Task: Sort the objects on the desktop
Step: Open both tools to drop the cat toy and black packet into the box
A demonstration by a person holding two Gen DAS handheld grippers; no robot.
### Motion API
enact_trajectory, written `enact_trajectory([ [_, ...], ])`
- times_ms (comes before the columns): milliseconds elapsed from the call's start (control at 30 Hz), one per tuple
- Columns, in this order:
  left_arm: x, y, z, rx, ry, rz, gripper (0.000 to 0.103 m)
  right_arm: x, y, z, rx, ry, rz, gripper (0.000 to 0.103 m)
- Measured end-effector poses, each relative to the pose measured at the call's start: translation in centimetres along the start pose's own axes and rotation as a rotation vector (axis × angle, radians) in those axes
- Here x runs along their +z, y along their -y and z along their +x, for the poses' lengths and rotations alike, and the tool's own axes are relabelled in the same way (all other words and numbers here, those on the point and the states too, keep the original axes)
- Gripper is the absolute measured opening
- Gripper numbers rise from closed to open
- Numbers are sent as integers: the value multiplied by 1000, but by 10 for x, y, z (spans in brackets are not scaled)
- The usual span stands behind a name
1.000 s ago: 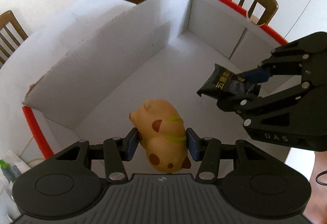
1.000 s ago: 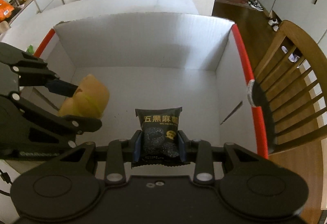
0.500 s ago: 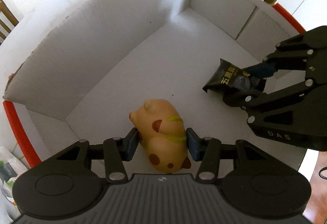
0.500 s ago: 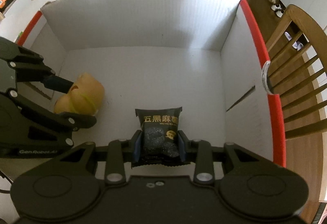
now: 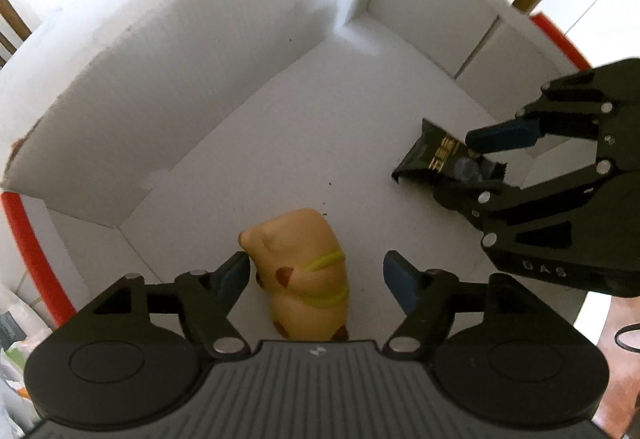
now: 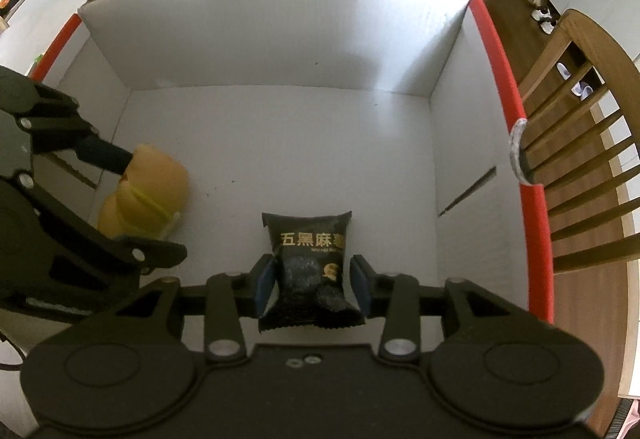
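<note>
Both my grippers point down into the white box (image 6: 280, 39) with red-edged rims. My left gripper (image 5: 316, 275) has its jaws opening: the yellow toy (image 5: 304, 275) stands on the box floor between them, one pad at its side, the other clear. My right gripper (image 6: 312, 283) is opening too; the black snack packet (image 6: 310, 263) sits between its pads with small gaps either side.

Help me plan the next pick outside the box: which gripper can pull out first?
Left. The left gripper has one pad clear of the toy; the right gripper's opening jaws barely clear the snack packet.
</note>
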State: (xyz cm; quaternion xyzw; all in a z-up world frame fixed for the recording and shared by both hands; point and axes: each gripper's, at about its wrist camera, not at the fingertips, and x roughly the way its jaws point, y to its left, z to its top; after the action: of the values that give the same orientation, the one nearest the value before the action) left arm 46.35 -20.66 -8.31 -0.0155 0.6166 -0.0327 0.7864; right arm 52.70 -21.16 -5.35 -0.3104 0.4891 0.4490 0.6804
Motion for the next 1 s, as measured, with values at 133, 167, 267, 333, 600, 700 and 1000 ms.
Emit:
enact_trajectory([
  [133, -3, -4, -16, -31, 38, -32, 73, -6, 4, -13, 8, 28, -2, 52],
  [167, -5, -4, -21, -35, 51, -49, 73, -8, 5, -18, 17, 39, 5, 54],
  [267, -10, -5, -37, -53, 97, -53, 73, -9, 11, -31, 47, 73, 19, 55],
  [333, -6, 7, -40, -60, 120, -67, 73, -10, 17, -44, 56, 93, 24, 55],
  [600, -31, -1, -90, -44, 237, -131, 73, -13, 8, -78, 78, 180, 36, 56],
  [700, -47, -6, -110, -33, 279, -168, 73, -15, 1, -92, 95, 213, 38, 56],
  [1000, -99, -15, -154, -23, 387, -277, 73, -23, -32, -123, 111, 275, 8, 59],
])
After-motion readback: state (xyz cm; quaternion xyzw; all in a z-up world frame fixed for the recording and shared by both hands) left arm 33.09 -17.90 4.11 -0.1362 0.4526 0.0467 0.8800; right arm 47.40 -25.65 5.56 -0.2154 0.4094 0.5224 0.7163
